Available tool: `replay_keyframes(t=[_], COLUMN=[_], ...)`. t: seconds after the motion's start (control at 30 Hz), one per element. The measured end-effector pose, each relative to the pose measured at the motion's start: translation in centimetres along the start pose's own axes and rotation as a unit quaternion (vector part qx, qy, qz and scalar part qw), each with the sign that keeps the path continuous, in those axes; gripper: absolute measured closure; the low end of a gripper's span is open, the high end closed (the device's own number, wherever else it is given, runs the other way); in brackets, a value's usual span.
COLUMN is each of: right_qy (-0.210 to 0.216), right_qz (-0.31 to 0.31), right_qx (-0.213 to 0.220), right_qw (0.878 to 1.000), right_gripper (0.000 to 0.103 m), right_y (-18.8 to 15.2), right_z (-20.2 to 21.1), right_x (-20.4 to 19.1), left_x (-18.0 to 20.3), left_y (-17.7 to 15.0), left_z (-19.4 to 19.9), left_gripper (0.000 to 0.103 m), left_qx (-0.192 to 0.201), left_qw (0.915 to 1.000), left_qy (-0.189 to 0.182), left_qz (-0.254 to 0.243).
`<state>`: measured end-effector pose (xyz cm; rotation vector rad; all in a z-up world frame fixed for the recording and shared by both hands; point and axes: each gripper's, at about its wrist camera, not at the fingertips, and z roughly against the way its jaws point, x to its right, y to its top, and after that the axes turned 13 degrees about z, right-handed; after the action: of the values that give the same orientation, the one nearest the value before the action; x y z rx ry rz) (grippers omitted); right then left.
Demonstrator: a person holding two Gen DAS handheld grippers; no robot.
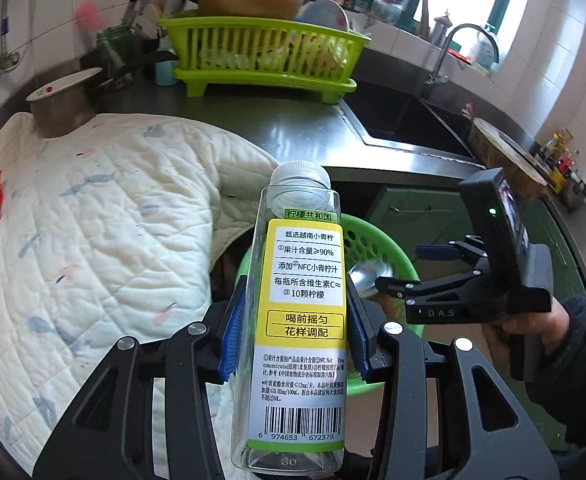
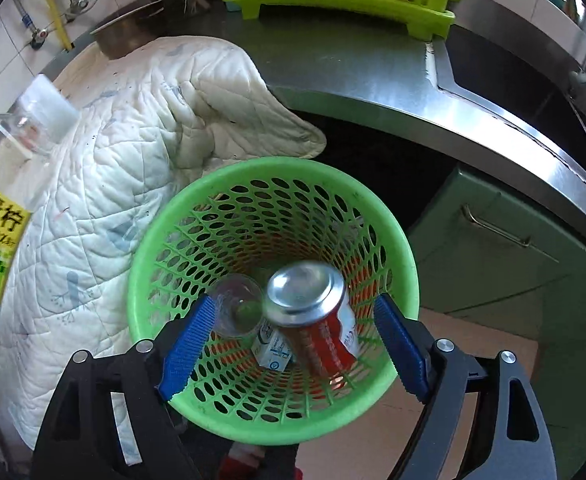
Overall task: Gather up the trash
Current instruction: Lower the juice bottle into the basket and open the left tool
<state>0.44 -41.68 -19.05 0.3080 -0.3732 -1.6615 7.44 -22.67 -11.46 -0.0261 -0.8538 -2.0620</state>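
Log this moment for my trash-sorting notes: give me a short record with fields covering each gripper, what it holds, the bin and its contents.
left gripper: shut on the clear bottle, held upright, cap on
bottle contents: looks empty
right gripper: open, above the green basket
can: red, between the open fingers, not gripped, inside the basket
basket contents: can, clear cup, small carton
surroundings: quilted cloth on the steel counter; sink beyond
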Motion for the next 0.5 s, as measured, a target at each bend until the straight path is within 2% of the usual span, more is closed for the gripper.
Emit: replay_keyframes(t=[0.5], right_qy=[-0.008], right_qz=[-0.033], right_qx=[0.067], right_qw=[0.997], right_gripper=[0.019], right_y=[-3.9], right_z=[7.0], right_x=[2.8], left_x=[5.0], left_y=[0.7], left_z=[-8.0], left_gripper=[0.058], left_qx=[-0.069], left_qw=[0.9976], left_qy=[-0.002], left_qz=[-0.006])
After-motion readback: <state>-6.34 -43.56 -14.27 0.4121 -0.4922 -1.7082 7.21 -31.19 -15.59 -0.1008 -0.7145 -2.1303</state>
